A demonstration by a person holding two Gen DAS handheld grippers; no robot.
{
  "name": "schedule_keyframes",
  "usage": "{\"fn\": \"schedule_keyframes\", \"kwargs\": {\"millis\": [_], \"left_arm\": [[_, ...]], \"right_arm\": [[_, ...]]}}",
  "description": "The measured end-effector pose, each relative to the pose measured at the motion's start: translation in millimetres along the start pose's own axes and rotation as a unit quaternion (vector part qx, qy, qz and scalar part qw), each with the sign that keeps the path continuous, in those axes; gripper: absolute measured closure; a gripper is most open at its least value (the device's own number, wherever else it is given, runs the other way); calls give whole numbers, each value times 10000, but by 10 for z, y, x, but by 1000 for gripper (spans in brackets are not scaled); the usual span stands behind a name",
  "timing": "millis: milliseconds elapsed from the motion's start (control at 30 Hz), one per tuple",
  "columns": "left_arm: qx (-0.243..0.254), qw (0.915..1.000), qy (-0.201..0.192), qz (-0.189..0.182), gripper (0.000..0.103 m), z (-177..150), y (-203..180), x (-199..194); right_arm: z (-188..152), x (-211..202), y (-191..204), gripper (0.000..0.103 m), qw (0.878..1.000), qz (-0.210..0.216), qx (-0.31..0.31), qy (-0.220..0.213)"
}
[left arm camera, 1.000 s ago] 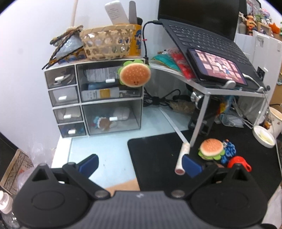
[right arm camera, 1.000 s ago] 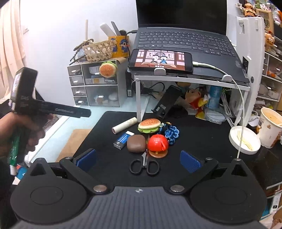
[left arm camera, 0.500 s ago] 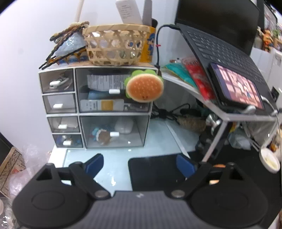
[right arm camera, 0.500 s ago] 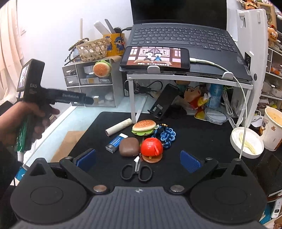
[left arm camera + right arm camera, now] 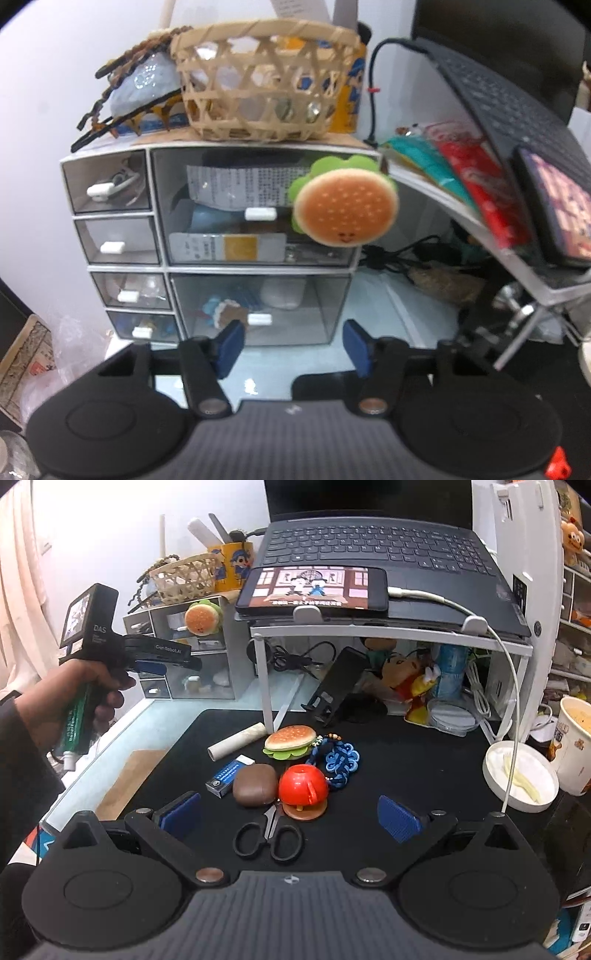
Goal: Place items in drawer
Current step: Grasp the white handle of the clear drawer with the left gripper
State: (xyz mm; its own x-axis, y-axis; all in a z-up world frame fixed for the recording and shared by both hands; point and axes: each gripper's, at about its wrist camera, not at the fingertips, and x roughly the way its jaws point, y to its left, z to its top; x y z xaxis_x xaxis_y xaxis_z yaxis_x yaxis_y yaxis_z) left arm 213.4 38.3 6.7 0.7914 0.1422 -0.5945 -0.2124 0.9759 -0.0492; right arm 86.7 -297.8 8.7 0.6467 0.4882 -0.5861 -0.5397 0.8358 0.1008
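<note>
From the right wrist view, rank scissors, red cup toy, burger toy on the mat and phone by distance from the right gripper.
1. Scissors, just ahead of the right gripper.
2. Red cup toy, behind them.
3. Burger toy, mid-mat.
4. Phone, up on the stand.

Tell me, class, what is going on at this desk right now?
A person holds two grippers. The left gripper, open and empty, points at the bottom large drawer of the clear drawer unit, near its white handle; every drawer looks shut. The right gripper, also open and empty, hangs over the black mat, where scissors, a red toy and a burger toy lie.
</note>
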Motion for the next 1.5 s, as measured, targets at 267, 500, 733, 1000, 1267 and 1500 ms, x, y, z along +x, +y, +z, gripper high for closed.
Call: {"fn": "schedule_keyframes", "kwargs": {"millis": [267, 500, 733, 1000, 1267, 1500], "left_arm": [[12, 9997, 187, 122, 51, -10, 39, 248], [-247, 9990, 188, 309, 67, -3, 112, 356], [-322, 9987, 197, 350, 74, 21, 166, 416], [-297, 9982, 375, 361, 74, 15, 199, 521], [-329, 9980, 420, 338, 83, -21, 252, 535], [-312, 9982, 377, 339, 84, -99, 271, 507]], "right_arm": [[16, 23, -66, 0, 10000, -44, -8, 35], [-5, 12, -111, 0, 10000, 14, 64, 71], [0, 5, -127, 0, 10000, 58, 3, 59], [-22, 42, -158, 0, 9999, 106, -36, 77], [-60, 64, -142, 0, 9999, 83, -99, 83], [-84, 47, -122, 0, 9999, 36, -137, -3]]}}
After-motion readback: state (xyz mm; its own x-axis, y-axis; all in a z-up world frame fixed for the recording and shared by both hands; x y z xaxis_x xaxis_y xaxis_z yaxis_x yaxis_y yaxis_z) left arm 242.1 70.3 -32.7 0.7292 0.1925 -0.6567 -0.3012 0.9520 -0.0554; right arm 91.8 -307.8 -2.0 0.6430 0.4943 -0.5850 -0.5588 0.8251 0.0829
